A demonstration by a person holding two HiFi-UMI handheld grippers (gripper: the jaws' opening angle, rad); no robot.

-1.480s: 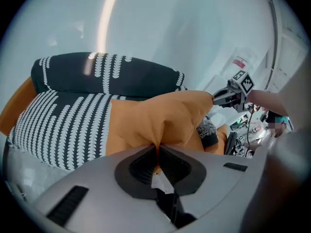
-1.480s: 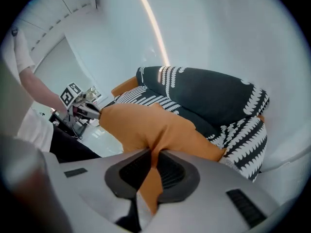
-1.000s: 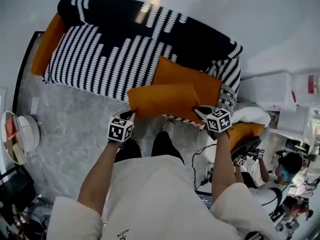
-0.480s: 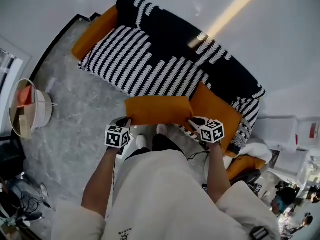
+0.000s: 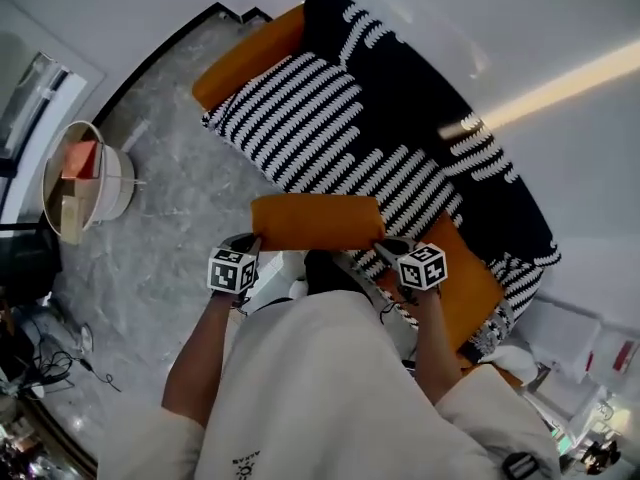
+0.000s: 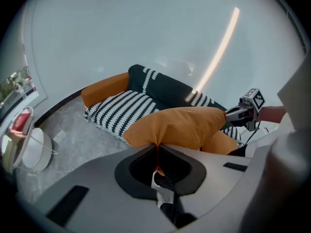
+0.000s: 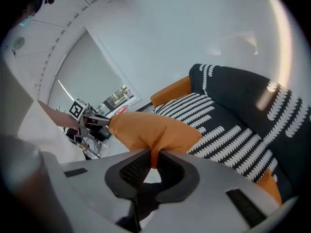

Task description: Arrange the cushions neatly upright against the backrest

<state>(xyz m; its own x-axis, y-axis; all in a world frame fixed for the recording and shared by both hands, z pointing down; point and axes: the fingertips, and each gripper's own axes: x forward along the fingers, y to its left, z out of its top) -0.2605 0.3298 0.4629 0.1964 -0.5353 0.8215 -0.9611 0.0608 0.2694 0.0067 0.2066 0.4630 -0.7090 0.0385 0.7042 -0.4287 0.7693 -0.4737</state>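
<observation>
- The left gripper (image 5: 254, 241) and the right gripper (image 5: 386, 252) each have their jaws pinched tight on a fold of fabric, at opposite ends of 1 orange cushion (image 5: 315, 222). Holding both ends likely keeps it stretched level and stops it sagging.
- This cushion hangs in the air at the centre of the head view. It is just in front of the seat edge of the striped sofa (image 5: 330, 138) and does not rest on it.
- It is a plain orange rectangle, soft and plump, puckered where each gripper bites.
- A 2nd cushion (image 5: 470, 290), also orange, lies on the seat at the lower right. Whether it leans on the backrest (image 5: 420, 83) I cannot tell.
- Neither cushion looks placed upright yet.
</observation>
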